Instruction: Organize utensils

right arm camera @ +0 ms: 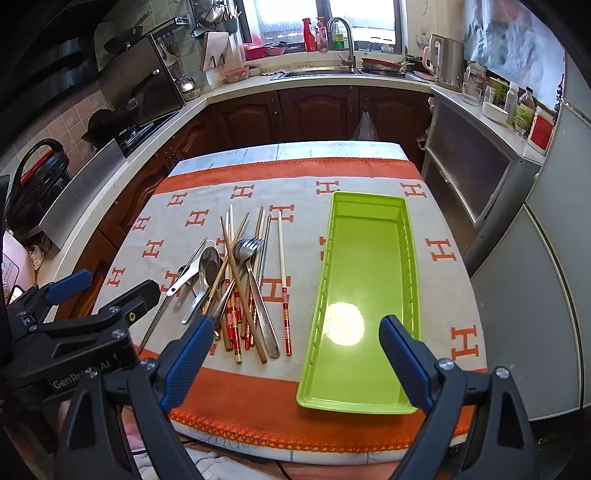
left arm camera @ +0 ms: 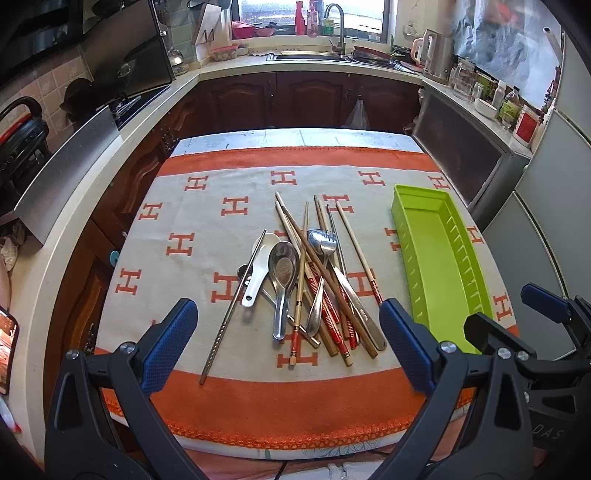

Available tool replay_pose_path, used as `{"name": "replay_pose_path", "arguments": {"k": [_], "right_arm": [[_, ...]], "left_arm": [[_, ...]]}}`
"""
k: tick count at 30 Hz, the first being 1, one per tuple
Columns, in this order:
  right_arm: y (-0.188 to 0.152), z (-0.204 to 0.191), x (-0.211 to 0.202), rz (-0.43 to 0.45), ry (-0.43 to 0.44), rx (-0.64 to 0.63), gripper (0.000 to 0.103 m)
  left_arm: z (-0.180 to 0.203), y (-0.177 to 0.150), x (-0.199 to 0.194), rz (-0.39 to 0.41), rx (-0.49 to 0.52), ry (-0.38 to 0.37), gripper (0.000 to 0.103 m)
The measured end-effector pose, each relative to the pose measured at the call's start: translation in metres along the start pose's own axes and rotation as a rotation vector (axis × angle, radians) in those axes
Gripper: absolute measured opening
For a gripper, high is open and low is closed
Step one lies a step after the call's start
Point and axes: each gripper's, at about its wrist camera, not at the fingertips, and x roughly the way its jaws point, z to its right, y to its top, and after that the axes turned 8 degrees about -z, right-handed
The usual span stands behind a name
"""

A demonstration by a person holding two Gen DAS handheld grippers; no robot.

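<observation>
A lime-green tray (right arm camera: 364,295) sits on a cream cloth (left arm camera: 207,221) bordered in orange and printed with orange H motifs. In the utensil pile, silver spoons (left arm camera: 282,273) and a silver fork (left arm camera: 327,242) lie with a white ceramic spoon (left arm camera: 260,269), brown wooden chopsticks (left arm camera: 325,273) and pale chopsticks (right arm camera: 283,273) banded red and gold. Both grippers (left arm camera: 288,321) (right arm camera: 295,332) are black with blue pads (left arm camera: 170,350).

Orange-and-cream H-patterned cloth (left arm camera: 229,398) over table; behind it dark wood cabinets (left arm camera: 310,99); above those, sink faucet (left arm camera: 338,22) under window; steel kettle (left arm camera: 437,55) right of faucet; pan (right arm camera: 136,92) left
</observation>
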Motion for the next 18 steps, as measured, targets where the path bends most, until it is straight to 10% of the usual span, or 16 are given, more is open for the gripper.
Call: {"name": "replay_pose_path", "arguments": {"k": [18], "right_arm": [[-0.001,0.0005,0.0032,-0.003,0.003,0.002,0.092]], "left_arm": [[0.0006,-0.0004,0.0038,-0.01,0.002,0.011,0.098]]}}
